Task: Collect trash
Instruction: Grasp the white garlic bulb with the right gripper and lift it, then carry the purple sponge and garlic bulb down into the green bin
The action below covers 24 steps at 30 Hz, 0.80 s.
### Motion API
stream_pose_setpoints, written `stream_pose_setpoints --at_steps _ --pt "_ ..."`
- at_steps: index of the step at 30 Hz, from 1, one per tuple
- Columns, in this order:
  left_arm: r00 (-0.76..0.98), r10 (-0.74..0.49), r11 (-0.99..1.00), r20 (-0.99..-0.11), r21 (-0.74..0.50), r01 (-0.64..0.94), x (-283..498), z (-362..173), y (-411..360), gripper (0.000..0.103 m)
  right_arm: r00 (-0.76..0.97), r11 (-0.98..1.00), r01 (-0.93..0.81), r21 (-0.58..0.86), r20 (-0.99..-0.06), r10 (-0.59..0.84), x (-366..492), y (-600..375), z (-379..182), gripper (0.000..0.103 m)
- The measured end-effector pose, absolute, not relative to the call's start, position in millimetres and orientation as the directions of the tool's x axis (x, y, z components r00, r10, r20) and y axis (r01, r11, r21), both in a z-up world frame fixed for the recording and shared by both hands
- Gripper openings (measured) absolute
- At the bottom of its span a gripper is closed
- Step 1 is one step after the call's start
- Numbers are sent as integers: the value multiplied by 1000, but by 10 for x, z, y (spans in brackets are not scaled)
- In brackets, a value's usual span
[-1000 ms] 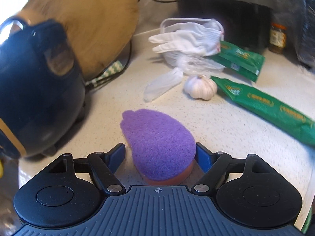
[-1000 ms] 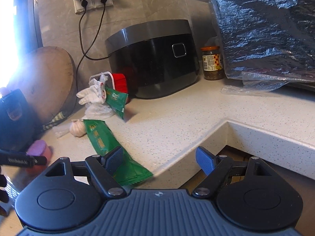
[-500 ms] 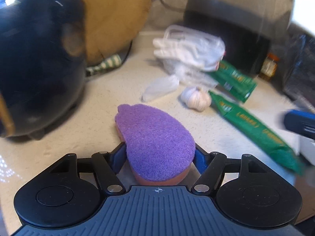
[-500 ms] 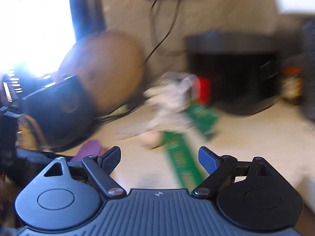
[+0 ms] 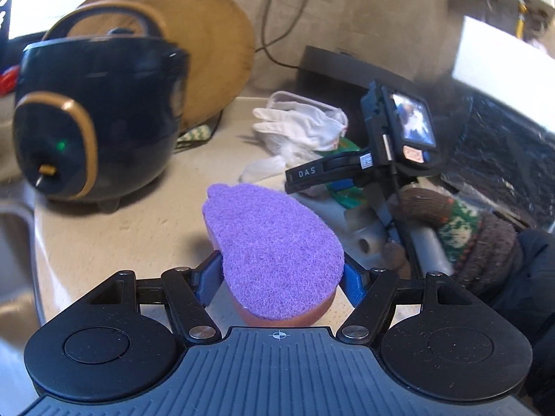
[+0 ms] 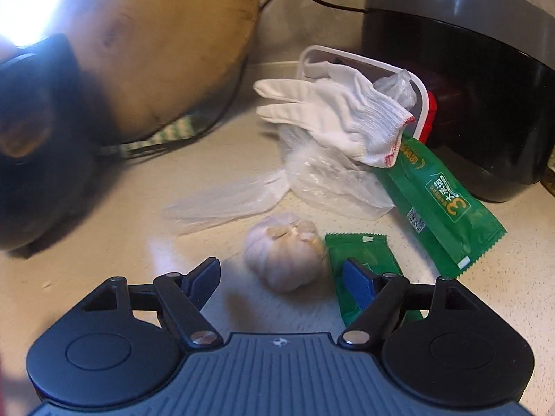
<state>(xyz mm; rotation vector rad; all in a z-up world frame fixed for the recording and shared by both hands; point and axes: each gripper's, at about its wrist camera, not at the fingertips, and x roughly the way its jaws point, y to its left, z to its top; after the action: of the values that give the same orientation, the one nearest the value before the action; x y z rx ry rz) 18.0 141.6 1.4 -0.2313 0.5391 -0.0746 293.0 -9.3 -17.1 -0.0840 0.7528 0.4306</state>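
Garlic bulb (image 6: 286, 251) left of wrapper (image 6: 364, 263)

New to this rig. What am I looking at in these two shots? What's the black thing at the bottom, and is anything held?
No robot: a person carries a hand-held two-finger gripper in each hand, each with a fisheye camera looking along its fingers. The black shape at the bottom is the gripper itself.

Left view: the left gripper is clamped on a purple sponge; the gloved hand holds the other gripper.

Right view: the right gripper, jaws closing but empty, points at a garlic bulb on the counter, beside green wrappers, a white glove and a plastic bag.
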Motion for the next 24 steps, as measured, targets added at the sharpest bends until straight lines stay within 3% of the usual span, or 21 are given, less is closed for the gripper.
stream_pose_setpoints --at_steps 2,4,12,19,24 --pt "857 -135 966 -497 -258 3 171 -30 1459 75 649 910 -410 64 -680 341 2975 -54 -193 77" --pt "853 -144 960 -502 -279 -3 180 -67 1504 75 650 910 -413 41 -686 326 2976 -18 -193 53" --pt "855 -161 950 -493 -314 -1 133 -86 1526 75 609 854 -513 92 -662 437 2489 -39 97 52" --pt "844 -231 943 -484 -325 72 28 -99 1230 75 619 802 -577 155 -558 553 1640 -498 365 53" --pt "820 -333 925 -465 -331 188 12 -169 791 75 708 844 -503 185 -472 526 1185 -1168 360 53"
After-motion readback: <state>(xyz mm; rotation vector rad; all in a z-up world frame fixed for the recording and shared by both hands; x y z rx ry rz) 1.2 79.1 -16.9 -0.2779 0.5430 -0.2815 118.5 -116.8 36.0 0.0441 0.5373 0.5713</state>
